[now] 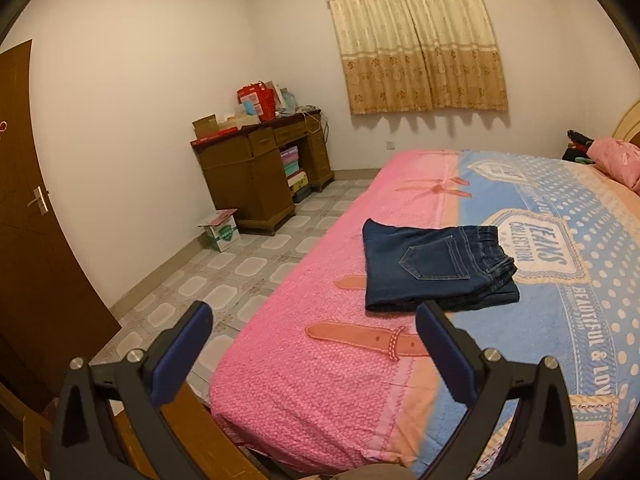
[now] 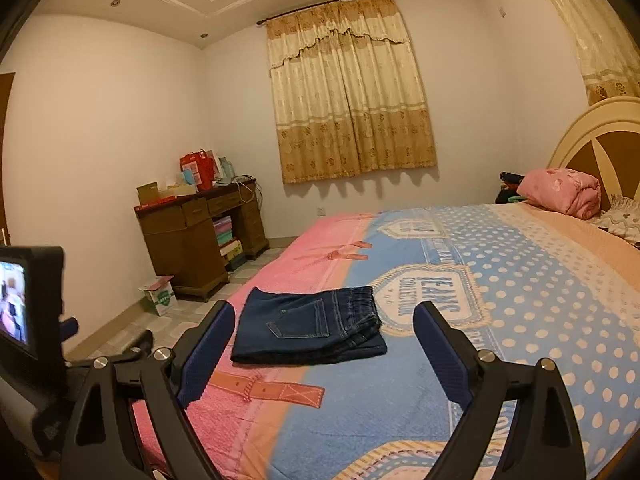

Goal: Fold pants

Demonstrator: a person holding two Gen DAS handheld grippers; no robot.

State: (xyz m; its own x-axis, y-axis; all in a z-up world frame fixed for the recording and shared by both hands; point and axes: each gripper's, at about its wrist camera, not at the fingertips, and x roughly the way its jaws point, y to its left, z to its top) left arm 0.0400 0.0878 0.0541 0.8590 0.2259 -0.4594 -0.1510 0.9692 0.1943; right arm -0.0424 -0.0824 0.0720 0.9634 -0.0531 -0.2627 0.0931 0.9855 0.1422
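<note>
On the bed's patterned blanket [image 1: 320, 400], near the seam where pink meets blue, the pants [image 1: 432, 270] are seen already folded into a compact dark denim rectangle, with a back pocket facing up and the elastic waistband turned toward the headboard side. The fabric is judged to be soft but fairly thick, moderately heavy for cloth, and not slippery on the fuzzy blanket; the stacked layers would be expected to slide apart if only the top one were pinched. A hold would best be taken at the folded edge or through all layers at a corner, where the bundle is thickest. The fold appears complete, so little or nothing is judged to remain.

Nothing is held by the left claw [image 1: 316, 320], whose blue pads are spread wide apart short of the pants; the right claw [image 2: 324, 320] is likewise spread and empty, with the pants framed between its fingers.

Farther off, a wooden desk [image 1: 256, 168] by the wall carries red bags and boxes, coloured boxes are stacked in its open shelf, and a cardboard box [image 1: 220, 230] with its flap raised stands on the tiled floor; its contents cannot be made out.
</note>
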